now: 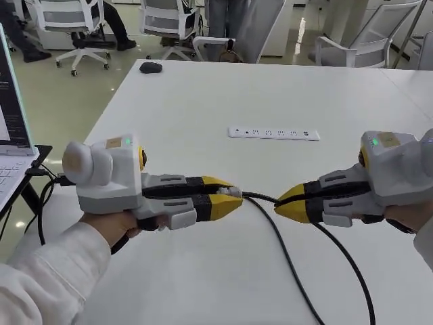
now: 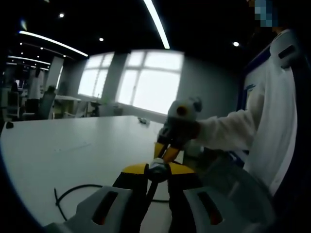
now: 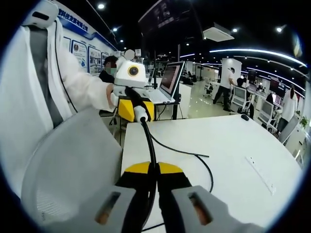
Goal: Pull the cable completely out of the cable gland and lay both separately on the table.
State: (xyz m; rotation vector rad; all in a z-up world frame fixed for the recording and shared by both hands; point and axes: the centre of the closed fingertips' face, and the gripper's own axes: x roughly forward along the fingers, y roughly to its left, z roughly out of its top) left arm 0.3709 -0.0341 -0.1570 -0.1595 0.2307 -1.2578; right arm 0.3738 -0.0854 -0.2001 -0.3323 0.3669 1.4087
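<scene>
Above the white table, my left gripper is shut on a small white cable gland. A black cable comes out of the gland and spans a short gap to my right gripper, which is shut on it. Past that gripper the cable drops onto the table in two runs. The left gripper view has the gland between my yellow tips, the right gripper just beyond. In the right gripper view the cable leads up to the gland in the left gripper.
A white power strip lies mid-table and a black mouse sits near the far edge. An open laptop stands on a stand off the left side. Office chairs line the far side.
</scene>
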